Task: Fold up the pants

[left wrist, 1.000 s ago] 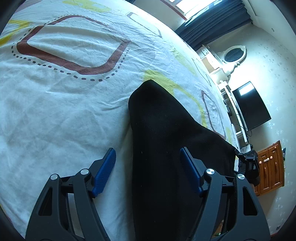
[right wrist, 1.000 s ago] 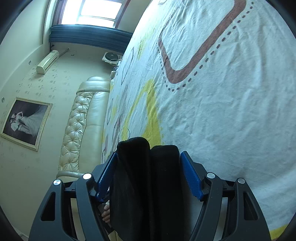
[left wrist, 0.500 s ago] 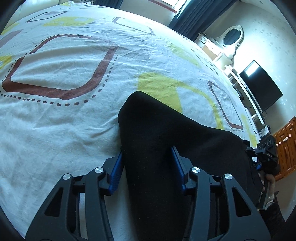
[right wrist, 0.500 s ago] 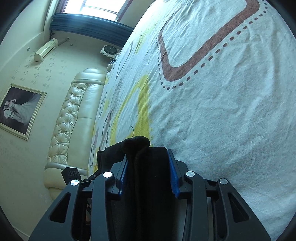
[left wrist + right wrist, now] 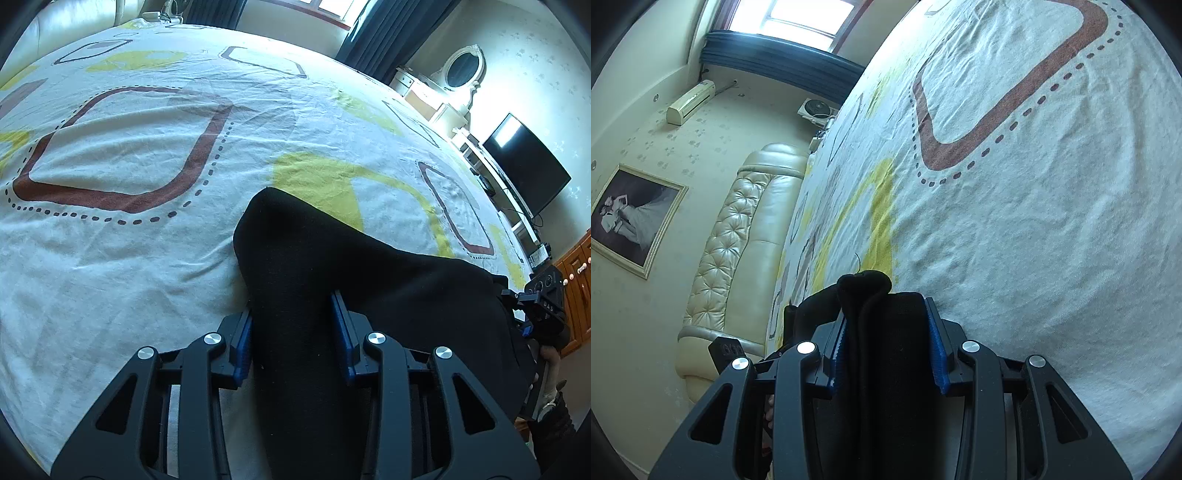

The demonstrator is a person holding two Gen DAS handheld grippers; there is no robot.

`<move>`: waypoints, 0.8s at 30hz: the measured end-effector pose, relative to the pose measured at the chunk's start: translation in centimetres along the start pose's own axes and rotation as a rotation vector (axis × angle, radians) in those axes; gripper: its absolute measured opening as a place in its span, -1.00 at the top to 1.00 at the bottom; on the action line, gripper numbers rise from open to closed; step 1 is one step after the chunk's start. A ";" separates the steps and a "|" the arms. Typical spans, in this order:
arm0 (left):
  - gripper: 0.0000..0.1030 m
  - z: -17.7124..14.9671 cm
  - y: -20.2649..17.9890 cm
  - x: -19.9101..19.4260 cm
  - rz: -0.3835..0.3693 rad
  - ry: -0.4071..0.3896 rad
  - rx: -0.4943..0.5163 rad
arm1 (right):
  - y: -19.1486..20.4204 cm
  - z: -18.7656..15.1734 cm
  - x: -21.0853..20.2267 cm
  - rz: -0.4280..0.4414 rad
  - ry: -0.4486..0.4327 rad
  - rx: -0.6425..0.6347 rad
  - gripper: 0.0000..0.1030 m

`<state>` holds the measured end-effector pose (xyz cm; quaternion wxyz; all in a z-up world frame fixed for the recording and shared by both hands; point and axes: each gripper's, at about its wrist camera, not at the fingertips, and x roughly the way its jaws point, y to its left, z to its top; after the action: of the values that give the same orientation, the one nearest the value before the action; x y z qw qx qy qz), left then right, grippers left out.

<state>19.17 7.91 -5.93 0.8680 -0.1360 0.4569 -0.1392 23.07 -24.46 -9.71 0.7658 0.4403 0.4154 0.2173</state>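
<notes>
Black pants lie on a bed, on a white bedsheet printed with brown rounded squares, dotted outlines and yellow shapes. In the left wrist view the dark fabric runs from a rounded end near the middle of the bed back between the fingers of the left gripper; its jaws are closing, and the blue pads sit against both sides of the cloth. In the right wrist view the right gripper pinches a bunched, folded thickness of the same pants, blue pads pressed on either side, with a rounded lump of fabric poking out past the fingertips. Beyond the bed stand a cream tufted headboard, a framed picture, a dark television and a window with dark curtains.
</notes>
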 end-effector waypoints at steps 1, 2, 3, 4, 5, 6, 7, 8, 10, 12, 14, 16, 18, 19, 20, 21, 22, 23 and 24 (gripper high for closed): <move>0.35 0.1 0.0 0.0 0.005 -0.004 0.002 | 0.2 0.0 0.0 -0.005 -0.005 -0.004 0.28; 0.36 0.2 -0.1 0.0 0.009 -0.006 0.005 | 0.3 0.0 0.0 -0.010 -0.009 -0.010 0.28; 0.37 0.3 -0.2 0.0 0.013 -0.007 0.008 | 0.3 0.1 0.0 -0.013 -0.010 -0.015 0.28; 0.38 0.4 -0.2 0.0 0.016 -0.008 0.010 | 0.4 0.2 0.1 -0.014 -0.012 -0.016 0.29; 0.38 0.5 -0.2 0.0 0.018 -0.008 0.010 | 0.4 0.3 0.1 -0.015 -0.013 -0.016 0.29; 0.38 0.6 -0.1 0.1 0.020 -0.008 0.009 | 0.4 0.4 0.1 -0.014 -0.015 -0.019 0.29; 0.39 0.7 -0.1 0.1 0.019 -0.008 0.007 | 0.5 0.5 0.1 -0.014 -0.017 -0.019 0.29; 0.39 0.8 0.0 0.2 0.019 -0.009 0.003 | 0.5 0.7 0.2 -0.013 -0.019 -0.017 0.29; 0.40 1.1 0.1 0.3 0.017 -0.009 -0.005 | 0.5 0.9 0.3 -0.010 -0.025 -0.017 0.29; 0.40 1.4 0.2 0.4 0.018 -0.012 -0.007 | 0.5 1.1 0.3 -0.009 -0.030 -0.015 0.29; 0.40 1.7 0.2 0.6 0.023 -0.015 -0.003 | 0.6 1.4 0.5 -0.007 -0.035 -0.014 0.29; 0.40 2.1 0.2 0.7 0.026 -0.018 -0.002 | 0.7 1.5 0.6 -0.007 -0.041 -0.012 0.29; 0.40 2.5 0.3 0.9 0.028 -0.020 -0.002 | 0.9 1.9 0.8 -0.006 -0.046 -0.010 0.29; 0.40 2.7 0.3 1.0 0.028 -0.020 -0.001 | 0.9 2.1 0.8 -0.005 -0.048 -0.008 0.29; 0.40 2.8 0.3 1.1 0.029 -0.021 -0.001 | 1.0 2.2 1.0 -0.006 -0.049 -0.008 0.29; 0.40 2.9 0.3 1.2 0.030 -0.022 0.000 | 1.1 2.4 1.1 -0.007 -0.051 -0.009 0.29; 0.40 3.1 0.4 1.3 0.030 -0.021 0.001 | 1.2 2.6 1.2 -0.008 -0.052 -0.008 0.29; 0.40 3.2 0.5 1.4 0.029 -0.022 -0.001 | 1.2 2.5 1.3 -0.007 -0.054 -0.006 0.29; 0.40 3.4 0.6 1.5 0.028 -0.023 -0.003 | 1.2 2.7 1.4 -0.007 -0.055 -0.005 0.29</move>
<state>22.85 8.25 -5.45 0.8748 -0.1326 0.4489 -0.1249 26.12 -24.16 -8.56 0.7789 0.4426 0.3950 0.2036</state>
